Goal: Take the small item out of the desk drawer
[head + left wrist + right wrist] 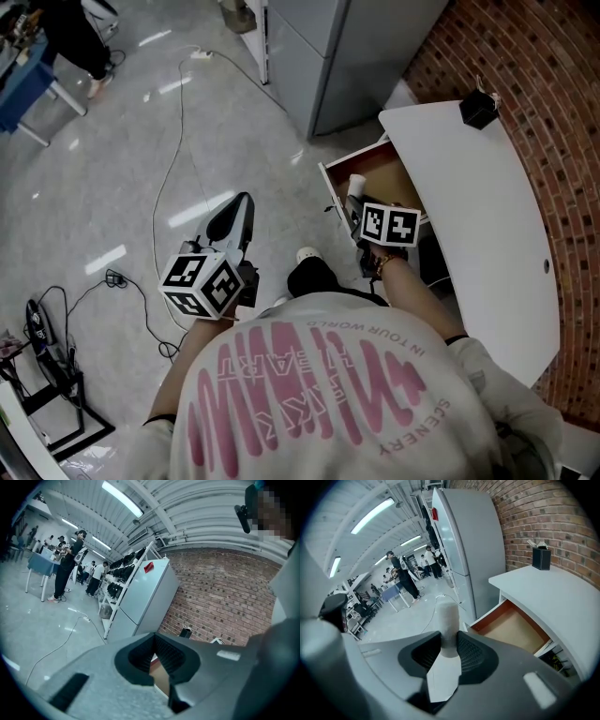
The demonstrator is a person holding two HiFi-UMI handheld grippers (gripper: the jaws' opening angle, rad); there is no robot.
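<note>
The small item (448, 620) is a white cylinder, and my right gripper (449, 651) is shut on it, both pads pressing its sides. In the head view the item (356, 186) stands out past the right gripper (359, 208), just above the front of the open desk drawer (330, 180). The drawer's brown bottom (513, 630) looks bare. My left gripper (242, 202) hangs over the floor, left of the drawer and apart from it. Its jaws (159, 665) stand slightly open with nothing between them.
The white curved desk (473, 197) lies to the right against a brick wall, with a black holder (478, 110) at its far end. A grey cabinet (347, 56) stands beyond the drawer. A cable (178, 122) runs over the floor at left. People stand far off.
</note>
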